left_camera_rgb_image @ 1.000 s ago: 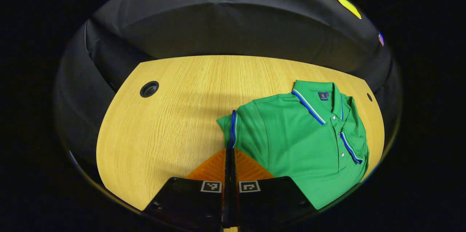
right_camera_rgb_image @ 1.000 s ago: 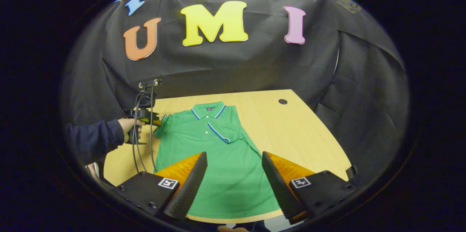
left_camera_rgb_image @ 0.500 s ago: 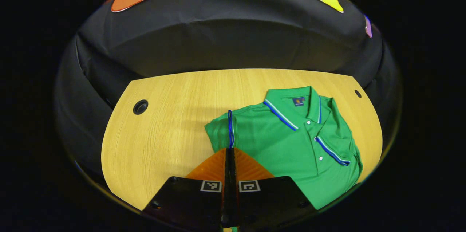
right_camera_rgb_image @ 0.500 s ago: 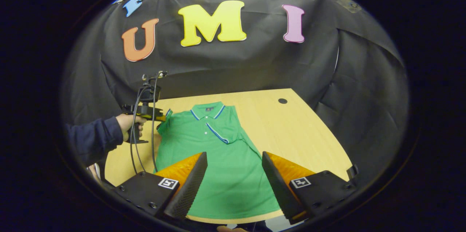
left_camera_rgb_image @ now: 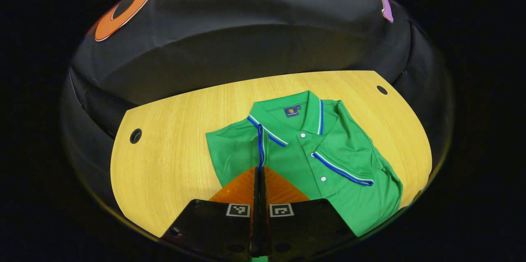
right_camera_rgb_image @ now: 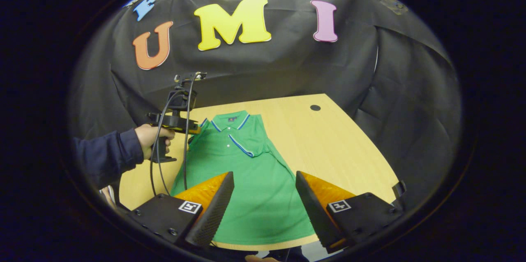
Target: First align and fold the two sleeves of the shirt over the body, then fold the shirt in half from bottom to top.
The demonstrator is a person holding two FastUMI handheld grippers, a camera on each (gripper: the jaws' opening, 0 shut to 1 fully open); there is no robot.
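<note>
The green polo shirt (left_camera_rgb_image: 312, 163) lies flat on the wooden table (left_camera_rgb_image: 172, 163); the left gripper (left_camera_rgb_image: 259, 168) pinches its left sleeve (left_camera_rgb_image: 259, 147) cuff, lifted over the chest; lay it flat, parallel to the placket, before letting go; the right gripper (right_camera_rgb_image: 265, 196) hovers wide-jawed above the hem.

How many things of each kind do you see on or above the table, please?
Shirts: 1, the green polo shirt
Grippers: 2, left gripper, right gripper
Tables: 1, wooden table
Total: 4
</note>
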